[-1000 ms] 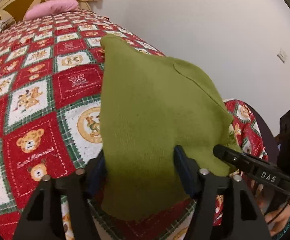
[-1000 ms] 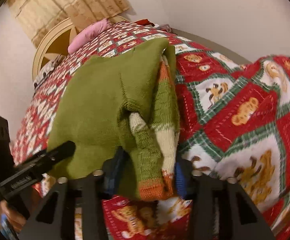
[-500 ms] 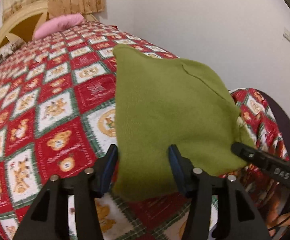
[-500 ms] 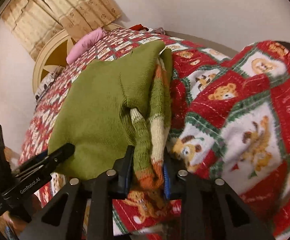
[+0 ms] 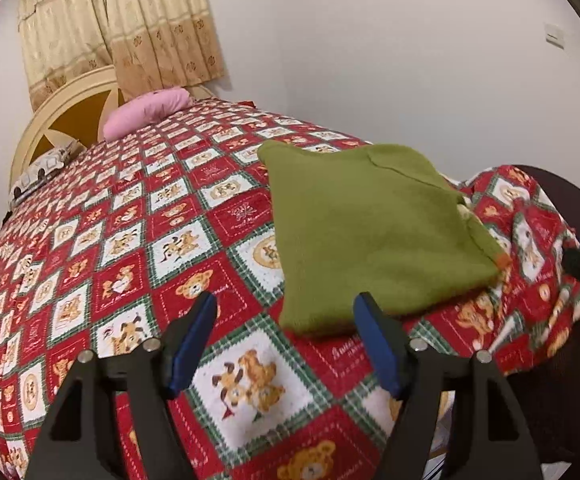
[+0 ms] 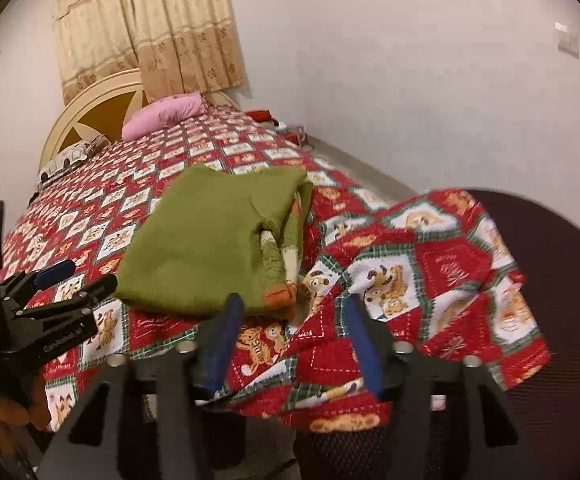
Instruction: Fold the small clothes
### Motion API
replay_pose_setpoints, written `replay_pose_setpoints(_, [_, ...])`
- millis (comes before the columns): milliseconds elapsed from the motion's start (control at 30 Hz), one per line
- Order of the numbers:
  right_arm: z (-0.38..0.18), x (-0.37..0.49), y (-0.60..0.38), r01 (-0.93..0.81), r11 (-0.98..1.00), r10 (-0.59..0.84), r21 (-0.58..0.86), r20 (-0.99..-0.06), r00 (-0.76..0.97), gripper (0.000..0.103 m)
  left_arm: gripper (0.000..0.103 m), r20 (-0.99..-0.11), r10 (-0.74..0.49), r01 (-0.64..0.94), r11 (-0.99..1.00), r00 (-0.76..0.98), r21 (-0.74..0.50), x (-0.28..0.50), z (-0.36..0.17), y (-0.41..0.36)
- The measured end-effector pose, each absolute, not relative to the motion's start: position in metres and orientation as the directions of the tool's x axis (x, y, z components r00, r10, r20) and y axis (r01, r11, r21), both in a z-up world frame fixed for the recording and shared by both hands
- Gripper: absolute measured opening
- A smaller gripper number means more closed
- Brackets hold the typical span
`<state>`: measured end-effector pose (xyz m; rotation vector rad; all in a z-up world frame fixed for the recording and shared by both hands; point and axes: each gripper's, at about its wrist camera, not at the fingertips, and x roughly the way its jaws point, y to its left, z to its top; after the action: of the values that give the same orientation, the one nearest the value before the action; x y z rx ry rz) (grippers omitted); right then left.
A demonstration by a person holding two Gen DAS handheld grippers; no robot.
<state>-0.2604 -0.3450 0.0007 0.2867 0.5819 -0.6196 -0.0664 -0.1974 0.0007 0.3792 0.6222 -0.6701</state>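
A small green knit sweater [image 5: 370,232] lies folded flat on the red patchwork bedspread [image 5: 130,248], near the bed's foot corner. In the right wrist view the sweater [image 6: 210,248] shows striped orange, cream and green sleeve cuffs tucked along its right edge. My left gripper [image 5: 286,320] is open and empty, just short of the sweater's near edge. My right gripper [image 6: 292,312] is open and empty, just in front of the cuffs. The left gripper also shows in the right wrist view [image 6: 76,278], left of the sweater.
A pink pillow [image 5: 150,110] and a cream headboard [image 5: 62,120] stand at the far end, curtains [image 5: 118,24] behind. The bedspread's corner [image 6: 430,280] drapes over a dark round chair [image 6: 562,264] at the right. A white wall runs along the bed's right side.
Both grippers have let go of the sweater, opened wide and drawn back and up from it. The sweater now rests folded on the bedspread.
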Motion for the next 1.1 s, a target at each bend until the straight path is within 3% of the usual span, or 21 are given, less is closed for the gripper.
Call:
replay_pose_setpoints(167, [0.017,-0.262,-0.322,0.612,0.790,-0.493,0.035,-0.557,0.668,0.056,0.084,-0.623,-0.479,0.687,0.715,0.618,0.132,-0.084,0.008,-0.189])
replay_pose_setpoints(300, [0.031,-0.262,-0.304,0.599,0.801,-0.512,-0.001,-0.520,0.684,0.056,0.098,-0.573,-0.493,0.676,0.721,0.654,0.151,-0.095,0.023,-0.181])
replay_pose_setpoints(467, [0.050,-0.266,-0.280,0.596,0.802,-0.551,-0.047,-0.444,0.707,0.056,0.103,-0.492,-0.510,0.648,0.746,0.705,0.155,-0.105,0.046,-0.169])
replay_pose_setpoints(1100, [0.106,-0.295,-0.223,0.609,0.784,-0.620,-0.118,-0.169,0.766,0.077,0.103,-0.302,-0.572,0.613,0.788,0.763,0.055,-0.128,0.100,-0.133])
